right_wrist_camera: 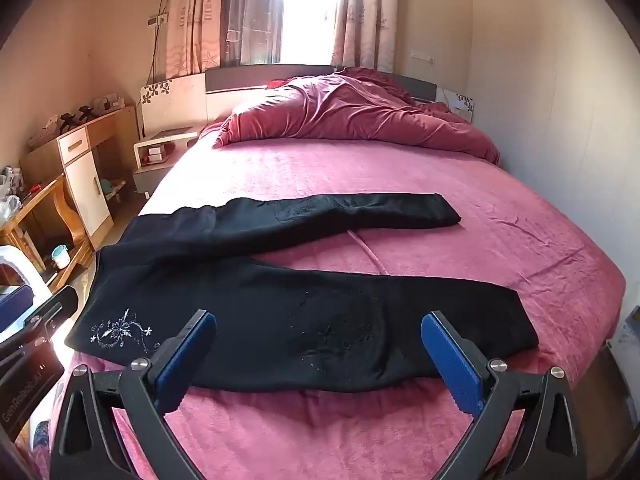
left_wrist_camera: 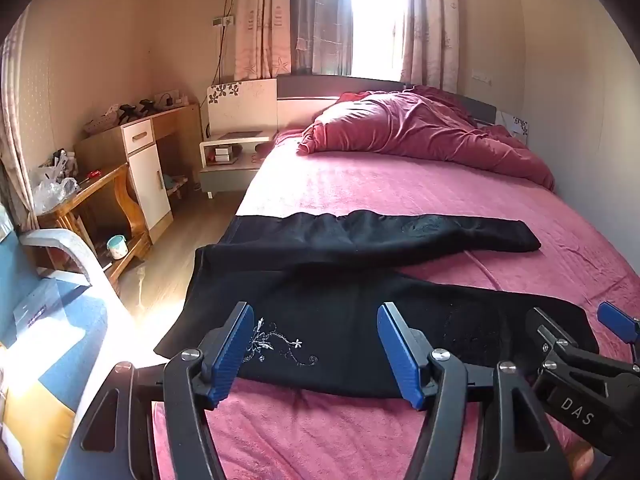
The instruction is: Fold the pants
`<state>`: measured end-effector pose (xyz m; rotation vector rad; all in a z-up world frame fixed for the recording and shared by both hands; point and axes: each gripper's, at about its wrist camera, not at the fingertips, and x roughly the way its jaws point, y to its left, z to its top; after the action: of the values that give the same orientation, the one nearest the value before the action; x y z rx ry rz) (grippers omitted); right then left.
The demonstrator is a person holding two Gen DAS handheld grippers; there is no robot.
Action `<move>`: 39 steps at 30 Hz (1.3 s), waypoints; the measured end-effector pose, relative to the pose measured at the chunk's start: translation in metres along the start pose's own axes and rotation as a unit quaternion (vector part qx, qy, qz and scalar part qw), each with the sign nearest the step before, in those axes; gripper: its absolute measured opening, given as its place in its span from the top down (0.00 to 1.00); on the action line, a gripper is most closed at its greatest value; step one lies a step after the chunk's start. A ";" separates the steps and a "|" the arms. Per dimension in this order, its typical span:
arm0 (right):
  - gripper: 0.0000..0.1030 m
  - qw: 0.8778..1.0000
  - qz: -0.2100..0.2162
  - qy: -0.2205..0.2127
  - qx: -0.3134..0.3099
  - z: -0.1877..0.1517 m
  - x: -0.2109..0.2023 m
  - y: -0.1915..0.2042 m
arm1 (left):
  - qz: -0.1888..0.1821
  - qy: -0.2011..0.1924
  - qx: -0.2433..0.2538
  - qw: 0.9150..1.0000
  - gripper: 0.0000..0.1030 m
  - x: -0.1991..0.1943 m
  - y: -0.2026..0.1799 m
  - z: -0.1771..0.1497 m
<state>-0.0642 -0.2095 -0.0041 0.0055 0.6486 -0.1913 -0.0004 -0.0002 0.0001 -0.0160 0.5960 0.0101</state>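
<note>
Black pants point(left_wrist_camera: 348, 300) lie flat on the pink bed point(left_wrist_camera: 360, 184), waist at the left edge, both legs spread apart toward the right. White floral embroidery point(left_wrist_camera: 276, 346) marks the near hip. My left gripper point(left_wrist_camera: 316, 344) is open, hovering over the near leg by the hip. My right gripper point(right_wrist_camera: 320, 356) is open above the near leg's lower part; the pants point(right_wrist_camera: 280, 312) fill its view. Its fingers point(left_wrist_camera: 616, 322) show at the right of the left wrist view. Neither holds anything.
A crumpled red duvet point(left_wrist_camera: 420, 128) lies at the head of the bed. A nightstand point(left_wrist_camera: 228, 160), wooden desk point(left_wrist_camera: 140, 160) and small table point(left_wrist_camera: 96, 200) stand left. A chair point(left_wrist_camera: 52, 280) is near left. A wall point(right_wrist_camera: 560, 120) borders the bed's right side.
</note>
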 end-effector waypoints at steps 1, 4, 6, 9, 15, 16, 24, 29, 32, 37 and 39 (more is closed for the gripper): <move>0.00 1.000 0.002 -0.003 0.000 0.000 -0.001 0.001 | 0.001 -0.002 0.003 1.000 0.36 -0.001 0.000 0.000; 0.00 1.000 0.004 -0.004 -0.007 -0.004 -0.001 0.008 | 0.004 -0.004 0.011 1.000 0.36 -0.004 -0.004 -0.006; 0.00 1.000 0.014 -0.004 0.002 -0.005 0.001 0.004 | -0.003 0.012 -0.004 1.000 0.36 0.005 0.003 -0.011; 0.00 1.000 0.016 0.003 0.004 -0.002 0.006 0.004 | 0.005 0.025 0.007 1.000 0.36 0.016 -0.004 -0.006; 0.00 1.000 0.017 0.004 -0.001 -0.002 0.007 0.006 | -0.002 0.026 -0.001 1.000 0.36 0.014 0.000 -0.006; 0.00 1.000 0.017 0.005 -0.002 -0.002 0.008 0.006 | -0.002 0.026 -0.001 1.000 0.36 0.013 0.000 -0.006; 0.00 1.000 0.018 0.004 -0.010 -0.004 0.008 0.010 | -0.007 0.028 -0.006 1.000 0.36 0.014 0.003 -0.006; 0.00 1.000 0.020 0.001 -0.010 -0.004 0.009 0.012 | -0.006 0.027 -0.006 1.000 0.36 0.016 0.005 -0.006; 0.00 1.000 0.020 -0.001 -0.011 -0.004 0.009 0.013 | -0.006 0.028 -0.008 1.000 0.36 0.016 0.006 -0.007; 0.00 1.000 0.021 0.000 -0.012 -0.004 0.010 0.014 | -0.004 0.028 -0.008 1.000 0.36 0.016 0.006 -0.007; 0.00 1.000 0.021 0.000 -0.011 -0.003 0.010 0.014 | -0.003 0.029 -0.008 1.000 0.36 0.016 0.004 -0.007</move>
<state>-0.0557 -0.1976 -0.0136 -0.0018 0.6509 -0.1430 0.0088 0.0041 -0.0144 -0.0334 0.6536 0.0089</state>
